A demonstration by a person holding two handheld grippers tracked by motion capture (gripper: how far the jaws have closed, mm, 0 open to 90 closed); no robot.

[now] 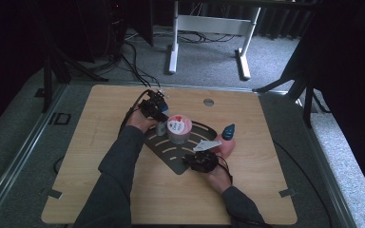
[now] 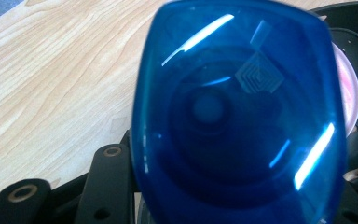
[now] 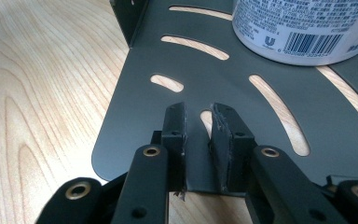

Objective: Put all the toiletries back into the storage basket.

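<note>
Your left gripper (image 1: 158, 108) sits at the far-left edge of the black slotted tray (image 1: 171, 159) in the high view, just beside the pink-lidded tub (image 1: 178, 128) that stands on the tray. In the left gripper view a blue translucent cap (image 2: 240, 116) sits right against the lens between the jaws and rises well above them — it covers the jaw tips, so I can't tell if they're pinching it or just around it. The wooden table (image 2: 51, 79) shows to its left there, with a sliver of the pink lid at the right edge. Your right gripper (image 1: 202, 161) is at the near-right side of the tray. In the right gripper view its jaws straddle the tray's near rim, one pad on each side of the thin upright lip, pressed in close with only a narrow gap where the metal sits — it reads as clamped on the tray edge. The tray lies flat on the table, curved slots showing wood through them, and the white tub wall with the barcode (image 3: 303, 28) stands on it at the top right of that view, well apart from the jaws. In the high view a pink bottle with a dark blue cap (image 1: 227, 137) stands just off the tray's right edge, near your right hand, with a white label or card (image 1: 207, 145) between it and the gripper.
</note>
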